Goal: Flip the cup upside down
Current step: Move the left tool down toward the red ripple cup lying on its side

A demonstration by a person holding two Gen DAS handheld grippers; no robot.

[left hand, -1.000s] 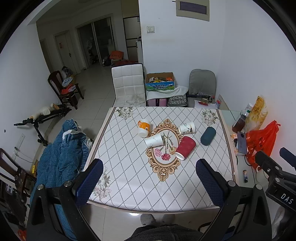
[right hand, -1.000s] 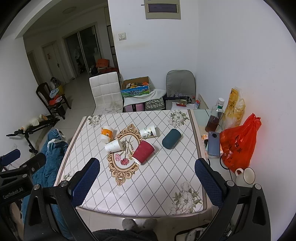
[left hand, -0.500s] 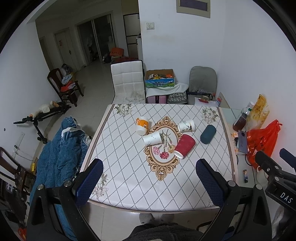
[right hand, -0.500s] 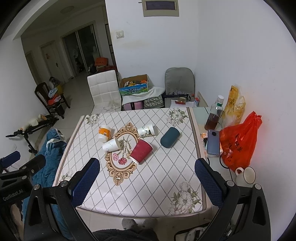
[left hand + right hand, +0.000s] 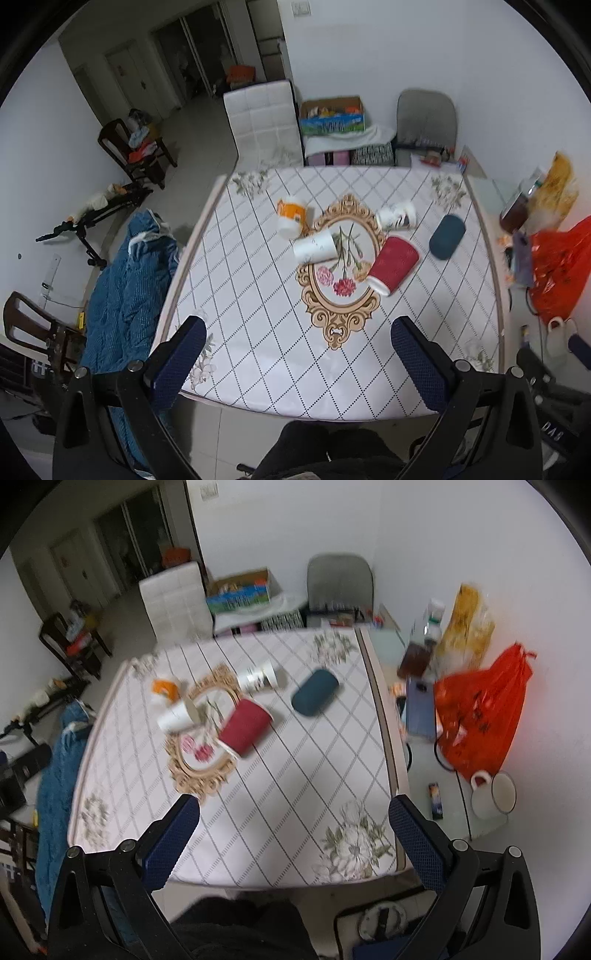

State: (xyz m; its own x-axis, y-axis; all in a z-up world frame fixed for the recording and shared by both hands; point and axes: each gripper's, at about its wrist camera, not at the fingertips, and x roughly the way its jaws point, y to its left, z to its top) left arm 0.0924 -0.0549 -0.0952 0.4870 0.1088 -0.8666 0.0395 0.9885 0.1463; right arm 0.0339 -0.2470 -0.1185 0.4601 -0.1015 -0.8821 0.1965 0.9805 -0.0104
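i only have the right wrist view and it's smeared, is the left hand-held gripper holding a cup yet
Observer: No. The left hand-held gripper is open and empty, above the near edge of the diamond-patterned table.
Operator: the orange-and-white paper cup is a blur here, upright or tipped
Observer: It looks tipped on its side, orange end farther from the camera, nothing gripping it.

even indoor light, fisheye-warped edges, right view motion-blurred.
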